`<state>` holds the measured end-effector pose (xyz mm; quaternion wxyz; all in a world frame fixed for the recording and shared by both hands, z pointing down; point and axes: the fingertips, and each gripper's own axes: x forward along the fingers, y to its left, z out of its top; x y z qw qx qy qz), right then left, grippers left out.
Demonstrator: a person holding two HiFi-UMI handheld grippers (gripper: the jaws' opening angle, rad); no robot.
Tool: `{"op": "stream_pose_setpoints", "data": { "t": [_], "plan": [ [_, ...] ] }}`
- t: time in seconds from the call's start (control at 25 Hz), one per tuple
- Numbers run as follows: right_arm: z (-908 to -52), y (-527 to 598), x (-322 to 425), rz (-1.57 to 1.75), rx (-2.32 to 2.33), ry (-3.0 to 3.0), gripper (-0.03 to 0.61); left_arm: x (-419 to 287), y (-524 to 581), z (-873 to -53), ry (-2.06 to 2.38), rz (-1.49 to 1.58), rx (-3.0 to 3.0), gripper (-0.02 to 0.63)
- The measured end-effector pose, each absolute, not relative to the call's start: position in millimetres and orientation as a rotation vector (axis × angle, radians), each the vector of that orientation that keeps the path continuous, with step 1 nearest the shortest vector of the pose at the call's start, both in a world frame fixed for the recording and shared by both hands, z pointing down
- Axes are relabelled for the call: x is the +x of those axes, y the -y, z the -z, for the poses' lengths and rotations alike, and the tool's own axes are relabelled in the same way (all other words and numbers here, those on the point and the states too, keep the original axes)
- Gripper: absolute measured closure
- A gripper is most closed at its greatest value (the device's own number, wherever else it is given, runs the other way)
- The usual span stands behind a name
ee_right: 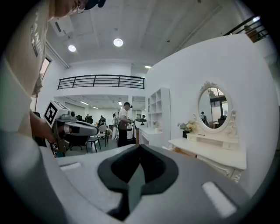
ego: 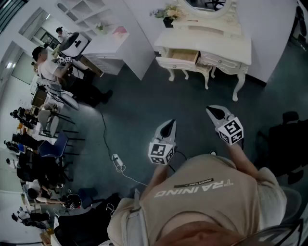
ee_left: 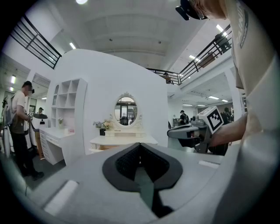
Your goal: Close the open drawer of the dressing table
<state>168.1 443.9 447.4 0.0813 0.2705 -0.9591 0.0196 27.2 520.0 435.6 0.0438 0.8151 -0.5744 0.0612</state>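
Drawer: the left-hand drawer (ego: 182, 56) of the white desk (ego: 207, 42) stands pulled out, with its wooden inside showing. The one to its right looks shut.
Desk position: it stands against the wall under an oval mirror (ego: 210, 4), with flowers (ego: 168, 11) at a back corner. It is well apart from the person, with dark floor (ego: 159, 98) between them.
Left tongs: the left tongs (ego: 171, 123) have their tips closed together with nothing between them. They are held out ahead of the chest and aimed roughly toward the desk.
Right tongs: the right tongs (ego: 210, 110) are likewise shut and empty. They are held beside the left pair and apart from it.
Why held so: this is probably a carrying pose for the walk up. A push needs no grip, and shut tips give a firm, blunt end to press with.
Stage: this looks like the approach, and the drawer is not yet touched.
Next move: the person should come close, set the tips against the drawer front near its middle and press straight in.
Risk: an off-centre push could skew the drawer in its runners. A white cable (ego: 118, 163) lies on the floor to the left, seemingly off the direct path.
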Motion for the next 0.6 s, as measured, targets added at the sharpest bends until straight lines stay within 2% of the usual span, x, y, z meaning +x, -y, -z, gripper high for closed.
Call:
{"op": "stream_pose_setpoints", "data": {
  "t": [0.28,0.6],
  "plan": [
    [-437.7,-433.2,150.5,0.042,0.834,2.863,0.575,-3.8,-516.4,-447.3,1.762,-0.167,2.477,0.607],
    [-456.7,-438.5,117.5,-0.003,0.822,2.832,0.574,-31.1,-511.0,-459.1,1.719,-0.156,2.471,0.607]
  ]
}}
